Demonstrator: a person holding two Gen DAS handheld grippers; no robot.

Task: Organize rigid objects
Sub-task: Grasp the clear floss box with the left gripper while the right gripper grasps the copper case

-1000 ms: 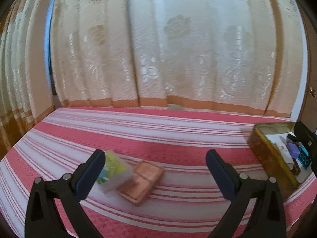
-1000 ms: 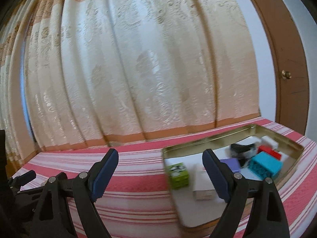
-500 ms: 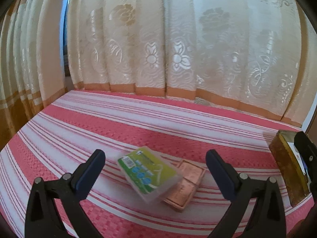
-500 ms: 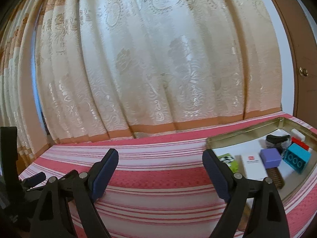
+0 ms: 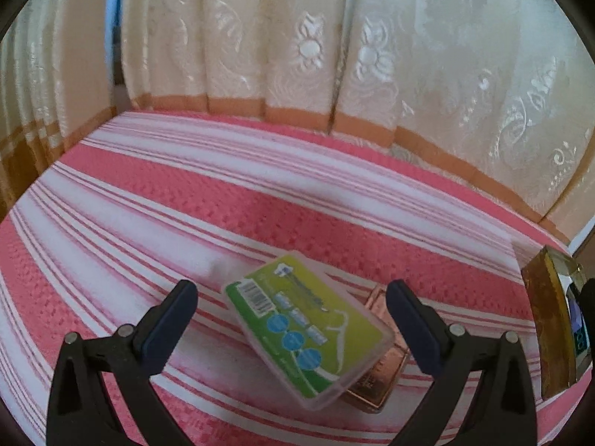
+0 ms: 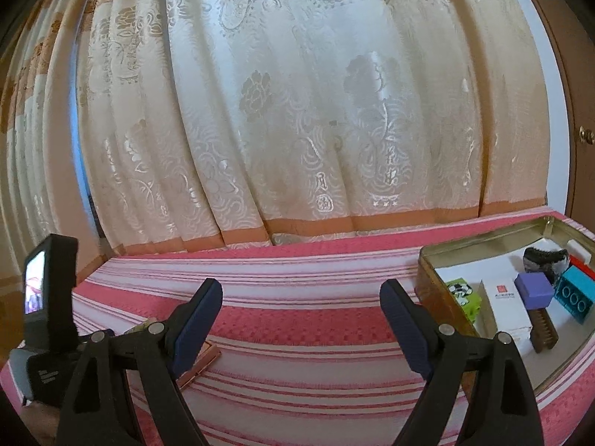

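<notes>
A clear plastic case with a green label (image 5: 308, 330) lies tilted across a copper-coloured flat case (image 5: 375, 379) on the pink striped bedcover. My left gripper (image 5: 292, 321) is open, its fingers on either side of the green case, just above it. My right gripper (image 6: 301, 319) is open and empty over the bare bedcover. A gold metal tin (image 6: 431, 290) at the right holds a green cube (image 6: 463, 295), a white box (image 6: 507, 306), a purple block (image 6: 533, 290), a teal brick (image 6: 574, 295) and other small items. The tin's side (image 5: 543, 319) shows at the right edge of the left wrist view.
Cream patterned curtains (image 6: 316, 111) hang along the far side of the bed. A brown door (image 6: 580, 93) stands at the right. The left gripper's body with its small screen (image 6: 48, 293) is at the lower left of the right wrist view, next to the copper case's edge (image 6: 202, 366).
My left gripper has moved forward and down over the green-labelled case, which now lies between its fingers. My right gripper has swung left, away from the tin.
</notes>
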